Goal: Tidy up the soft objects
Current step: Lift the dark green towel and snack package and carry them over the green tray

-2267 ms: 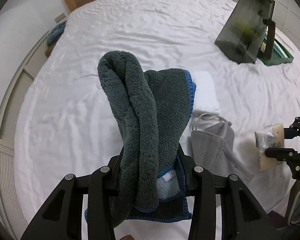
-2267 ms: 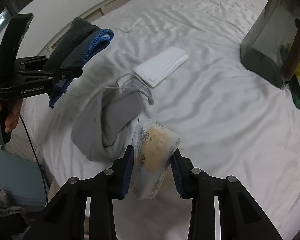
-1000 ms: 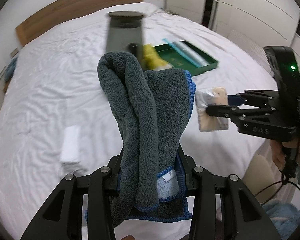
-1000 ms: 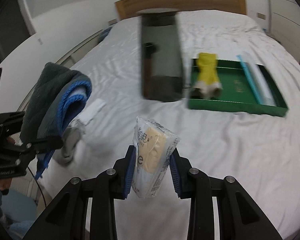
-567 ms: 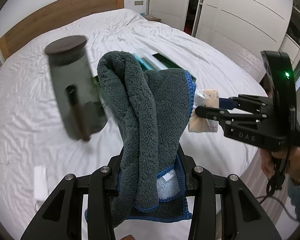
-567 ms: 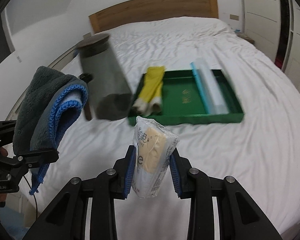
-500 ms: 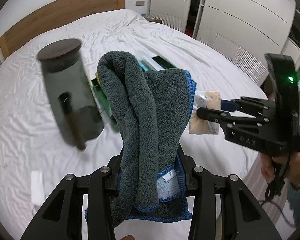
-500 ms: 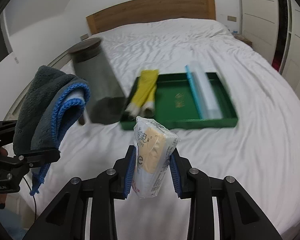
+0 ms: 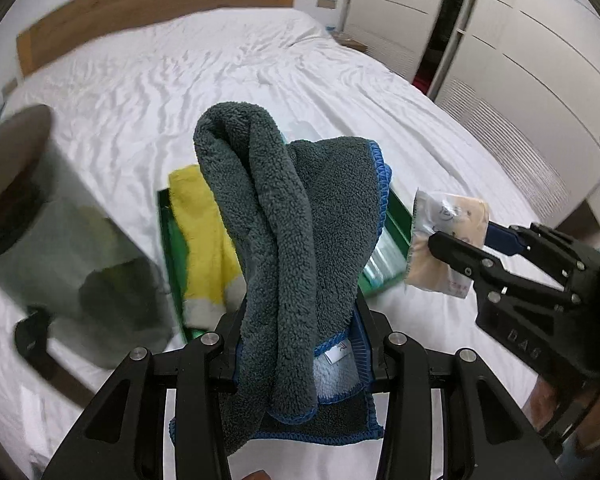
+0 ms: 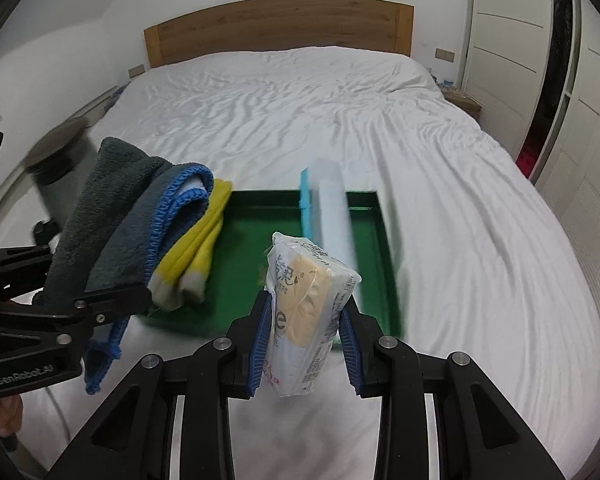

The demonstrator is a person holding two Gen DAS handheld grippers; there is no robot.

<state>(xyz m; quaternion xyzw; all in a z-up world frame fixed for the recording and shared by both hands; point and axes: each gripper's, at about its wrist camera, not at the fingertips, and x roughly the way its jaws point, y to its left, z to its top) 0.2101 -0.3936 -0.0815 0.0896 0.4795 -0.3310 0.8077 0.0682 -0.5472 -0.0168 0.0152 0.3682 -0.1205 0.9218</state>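
Both carried loads have swung across the bed since the earlier frames, from over the grey cloth and white folded item to directly in front of the tray

Left hand-held gripper (image 9: 300, 340): clamped on folded dark grey fleece towel with blue stitched edge (image 9: 284, 240), held in the air just short of the tray's near left corner

Right hand-held gripper (image 10: 304, 340): clamped on plastic-wrapped pack of beige tissues (image 10: 308, 300), upright between the blue pads, over the tray's near rim

Shallow green rectangular tray (image 10: 244, 288): lies on the bed just beyond both loads; holds a folded yellow cloth with grey ends (image 10: 196, 256) along its left side and a pale blue and white roll-like item (image 10: 328, 212) along its right side, blurred; middle floor bare

Dark translucent lidded jar (image 9: 40, 220): stands left of the tray, near its left rim, blurred

White rumpled bed (image 10: 480, 220), wooden headboard (image 10: 280, 28), white wardrobe doors (image 10: 580, 100): beyond

Progress, judged: two items stowed, two in hand not yet placed; more may lie out of view

Room: open middle strip suits both loads; jar crowds the left approach, raised rim needs clearing, right bed edge falls away
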